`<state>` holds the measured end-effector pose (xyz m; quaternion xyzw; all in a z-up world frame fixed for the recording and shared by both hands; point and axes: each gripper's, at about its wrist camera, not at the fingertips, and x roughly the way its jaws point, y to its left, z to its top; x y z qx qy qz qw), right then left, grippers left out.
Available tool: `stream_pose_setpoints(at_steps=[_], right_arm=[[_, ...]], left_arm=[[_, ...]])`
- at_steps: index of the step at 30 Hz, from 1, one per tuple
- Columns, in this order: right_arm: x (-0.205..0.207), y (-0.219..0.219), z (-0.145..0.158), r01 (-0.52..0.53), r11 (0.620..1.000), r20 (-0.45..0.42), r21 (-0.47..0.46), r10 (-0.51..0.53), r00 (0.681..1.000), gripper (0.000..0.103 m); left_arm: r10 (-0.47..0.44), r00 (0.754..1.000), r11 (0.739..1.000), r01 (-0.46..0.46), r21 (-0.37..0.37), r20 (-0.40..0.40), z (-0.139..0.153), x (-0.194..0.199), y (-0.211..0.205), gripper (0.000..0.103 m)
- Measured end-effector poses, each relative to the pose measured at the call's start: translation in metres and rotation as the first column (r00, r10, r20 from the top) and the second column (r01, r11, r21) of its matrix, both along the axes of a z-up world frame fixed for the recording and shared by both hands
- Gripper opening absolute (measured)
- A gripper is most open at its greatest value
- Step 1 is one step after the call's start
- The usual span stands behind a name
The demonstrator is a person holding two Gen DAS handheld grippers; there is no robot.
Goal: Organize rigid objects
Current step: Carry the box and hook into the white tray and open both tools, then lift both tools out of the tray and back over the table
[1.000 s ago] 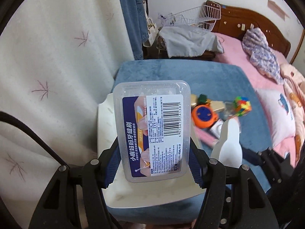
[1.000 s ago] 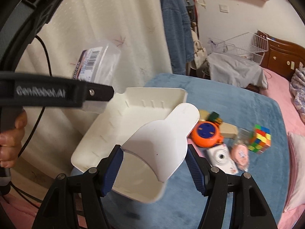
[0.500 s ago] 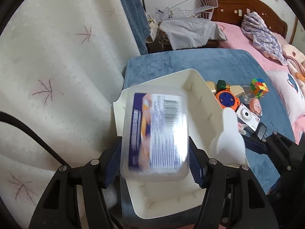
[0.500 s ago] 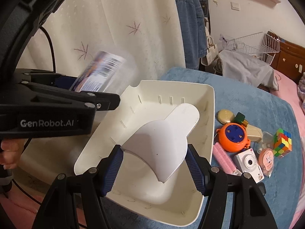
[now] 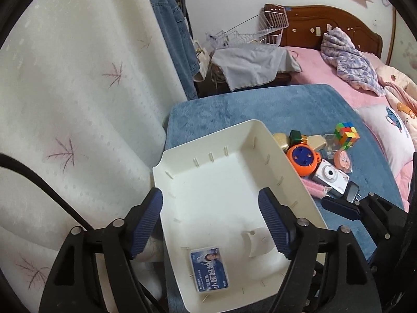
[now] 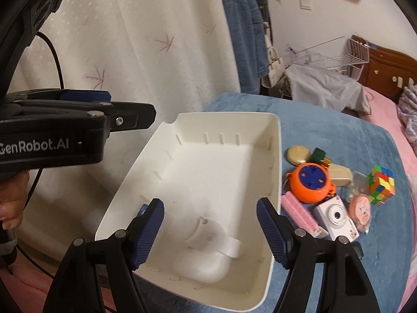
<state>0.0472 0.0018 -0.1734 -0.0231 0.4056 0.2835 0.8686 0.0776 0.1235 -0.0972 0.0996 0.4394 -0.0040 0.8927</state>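
A white tray (image 5: 208, 140) sits on the blue cloth (image 5: 260, 104). Inside it, at the near end, lie a clear box with a blue label (image 5: 209, 270) and a white scoop (image 5: 260, 240). My left gripper (image 5: 211, 208) hovers over the tray, its jaws opening with nothing between them. In the right wrist view the scoop (image 6: 208, 237) rests on the tray floor below my right gripper (image 6: 209, 214), whose jaws are also opening and hold nothing. The box shows there only as a blue corner (image 6: 142, 210) behind a finger.
Right of the tray lie an orange round reel (image 6: 311, 180), a white camera (image 6: 336, 217), a pink comb (image 6: 299, 214), a colour cube (image 6: 381, 184), a pink disc (image 6: 361, 210) and a gold compact (image 6: 299, 154). A curtain (image 5: 78, 91) hangs at the left.
The left gripper let go of the labelled box, which now lies in the tray. The right gripper released the white scoop into the tray. Both grippers came closer over the tray.
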Motion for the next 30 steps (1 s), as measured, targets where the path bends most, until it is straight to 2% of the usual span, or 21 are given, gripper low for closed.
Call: stream_pose_setpoints(at_steps=[10, 13, 16, 25, 30], right_arm=[[-0.015, -0.037, 0.013, 0.112, 0.994, 0.012, 0.006, -0.112, 0.994, 0.075], [-0.019, -0.049, 0.018, 0.14, 0.99, 0.012, 0.009, -0.14, 0.99, 0.08], [-0.024, -0.064, 0.026, 0.168, 0.986, 0.025, 0.018, -0.169, 0.985, 0.08], [-0.033, -0.124, 0.038, 0.253, 0.966, 0.065, 0.048, -0.256, 0.965, 0.081], [-0.029, -0.157, 0.038, 0.269, 0.962, 0.068, 0.045, -0.271, 0.96, 0.081]], left_arm=[[-0.056, 0.998, 0.998, 0.056, -0.008, -0.004, 0.008, -0.003, -0.025, 0.082], [-0.065, 0.998, 0.998, 0.064, -0.021, -0.014, 0.012, -0.004, -0.034, 0.083], [-0.071, 0.997, 0.997, 0.07, -0.045, -0.02, 0.016, -0.006, -0.043, 0.083], [-0.068, 0.998, 0.993, 0.066, -0.095, -0.015, 0.023, -0.009, -0.079, 0.083], [-0.048, 0.998, 0.993, 0.045, -0.113, -0.029, 0.02, -0.007, -0.103, 0.083]])
